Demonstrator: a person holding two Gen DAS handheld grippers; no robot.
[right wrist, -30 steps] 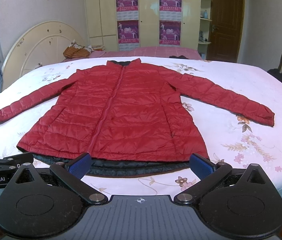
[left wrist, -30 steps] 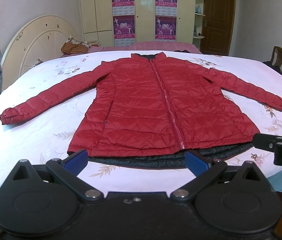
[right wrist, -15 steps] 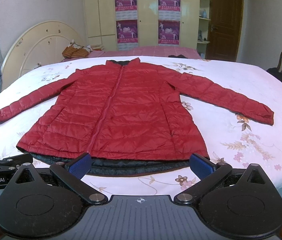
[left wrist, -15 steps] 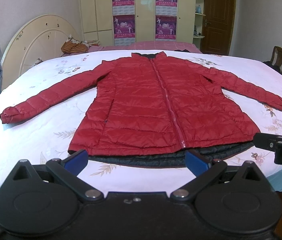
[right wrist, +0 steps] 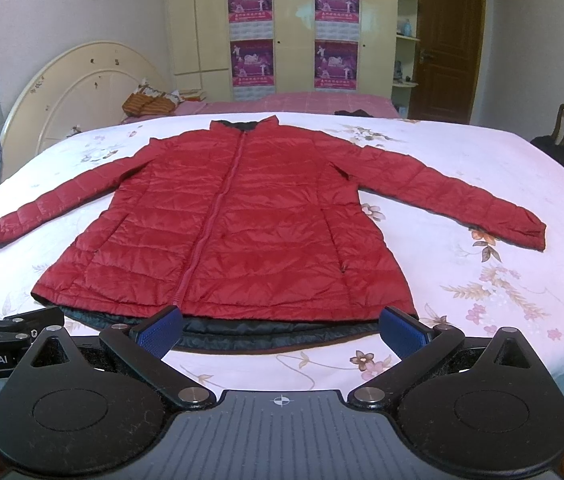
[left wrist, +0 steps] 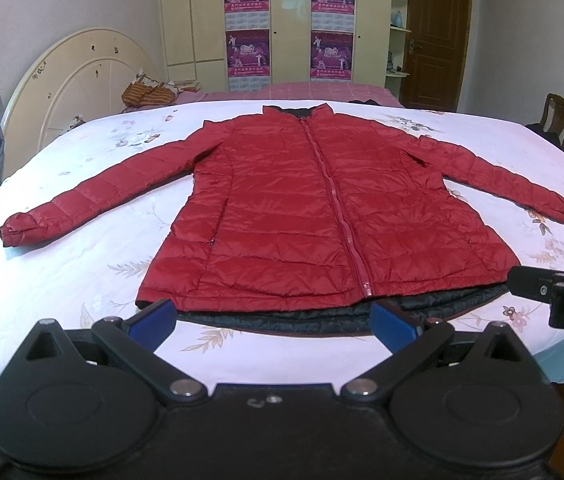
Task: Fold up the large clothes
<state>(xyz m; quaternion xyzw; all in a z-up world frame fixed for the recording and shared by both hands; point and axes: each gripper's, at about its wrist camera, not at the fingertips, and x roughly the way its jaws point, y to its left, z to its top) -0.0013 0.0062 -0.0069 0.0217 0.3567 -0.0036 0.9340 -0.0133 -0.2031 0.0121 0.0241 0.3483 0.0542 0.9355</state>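
Note:
A red quilted jacket [left wrist: 306,216] [right wrist: 237,236] lies flat and zipped on a bed, collar far, both sleeves spread out. Its dark lining shows along the near hem [left wrist: 282,318]. My left gripper [left wrist: 273,322] hovers open just short of the hem, with nothing between its blue pads. My right gripper [right wrist: 282,332] is likewise open over the near hem, holding nothing. Each gripper shows at the edge of the other's view, the right gripper [left wrist: 554,292] at the right and the left gripper [right wrist: 1,332] at the left.
The bed has a white floral sheet [left wrist: 81,248] and a cream headboard [left wrist: 81,92] at the left. A striped bag [left wrist: 145,94] sits at the far edge. A wardrobe with posters [left wrist: 286,24] and a brown door [left wrist: 438,36] stand behind. A wooden chair [left wrist: 558,120] stands at the right.

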